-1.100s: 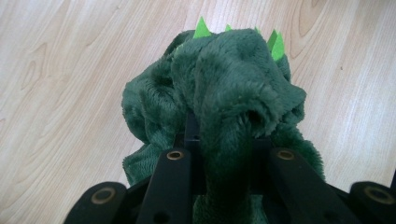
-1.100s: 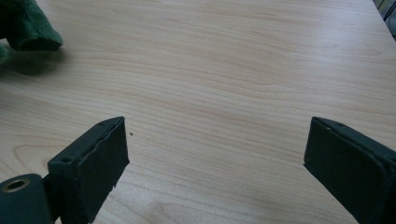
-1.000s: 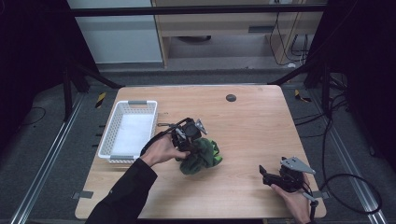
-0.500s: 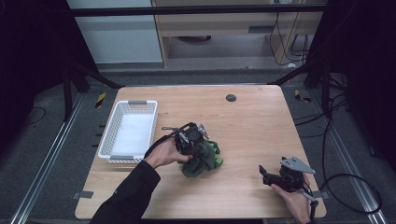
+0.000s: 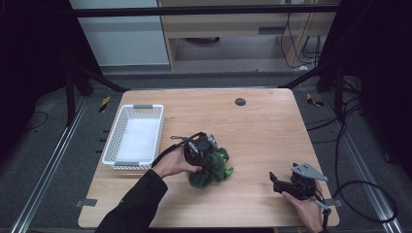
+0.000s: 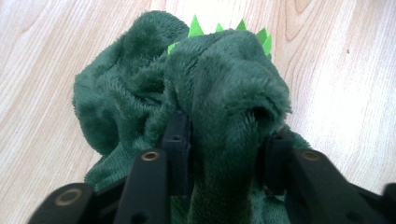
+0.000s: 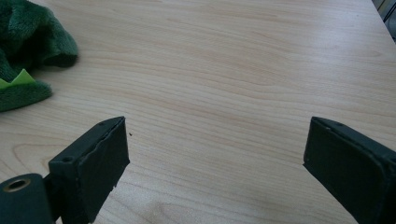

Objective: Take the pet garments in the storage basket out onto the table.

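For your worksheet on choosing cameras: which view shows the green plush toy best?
The left gripper view: the green plush toy is close, fur and spikes clear. The high view shows it small; the right gripper view catches its edge.

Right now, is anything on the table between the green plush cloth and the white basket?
Nothing visible. The green plush cloth lies under the left gripper, a fold between its jaws, and bare table separates it from the white basket beside it.
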`<state>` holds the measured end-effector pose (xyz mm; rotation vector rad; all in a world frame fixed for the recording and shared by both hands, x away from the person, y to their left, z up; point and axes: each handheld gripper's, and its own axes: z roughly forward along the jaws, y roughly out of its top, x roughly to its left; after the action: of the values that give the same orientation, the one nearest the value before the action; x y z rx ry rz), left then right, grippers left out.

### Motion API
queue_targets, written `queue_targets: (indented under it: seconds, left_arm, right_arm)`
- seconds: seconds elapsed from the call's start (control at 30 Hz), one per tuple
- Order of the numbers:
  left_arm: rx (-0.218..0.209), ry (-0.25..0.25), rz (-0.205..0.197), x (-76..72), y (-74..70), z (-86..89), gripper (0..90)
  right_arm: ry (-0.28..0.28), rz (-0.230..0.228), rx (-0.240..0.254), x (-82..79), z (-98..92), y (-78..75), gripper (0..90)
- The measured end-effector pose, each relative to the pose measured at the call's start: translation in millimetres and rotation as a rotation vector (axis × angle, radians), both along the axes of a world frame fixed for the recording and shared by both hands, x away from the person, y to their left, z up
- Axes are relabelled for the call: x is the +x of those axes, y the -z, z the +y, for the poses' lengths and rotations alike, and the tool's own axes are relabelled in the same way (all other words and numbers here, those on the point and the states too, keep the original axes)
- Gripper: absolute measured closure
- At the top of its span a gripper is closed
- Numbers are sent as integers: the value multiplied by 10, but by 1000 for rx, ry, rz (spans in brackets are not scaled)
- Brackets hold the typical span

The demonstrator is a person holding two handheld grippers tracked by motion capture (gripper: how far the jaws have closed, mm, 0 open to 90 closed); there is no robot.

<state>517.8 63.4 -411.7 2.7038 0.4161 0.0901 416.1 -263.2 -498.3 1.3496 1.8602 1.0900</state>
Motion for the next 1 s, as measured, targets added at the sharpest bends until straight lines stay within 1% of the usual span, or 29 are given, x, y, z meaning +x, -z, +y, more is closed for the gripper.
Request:
queue_targets:
  seconds: [0.1, 0.23, 0.27, 0.37, 0.47, 0.7, 0.8, 0.87, 1.0]
  left_arm:
    - [-2, 0, -6, -16, 14, 2, 557]
    - [-27, -6, -26, -38, 18, 27, 459]
    - [-36, -11, -24, -47, 24, 36, 431]
    - [-46, -17, -47, -81, 36, 60, 344]
    - [-65, -37, -66, -111, 32, 90, 277]
    - [-143, -95, -92, -160, -13, 204, 217]
    - [-180, -123, -104, -199, -11, 262, 209]
    - [-197, -140, -116, -227, -14, 302, 206]
    - [-252, -174, -128, -274, -22, 395, 207]
  right_arm:
    - [1, 4, 5, -3, 4, -3, 66]
    - [3, 9, 8, -2, 2, -3, 66]
    - [3, 10, 9, -2, 2, -2, 66]
    - [3, 10, 10, -3, 3, -4, 65]
    - [3, 10, 11, -2, 2, -2, 64]
    - [3, 9, 13, -1, 2, -1, 61]
    - [3, 5, 10, 0, 0, 0, 61]
    - [4, 11, 17, -2, 4, -2, 60]
    - [3, 12, 17, -2, 6, -2, 60]
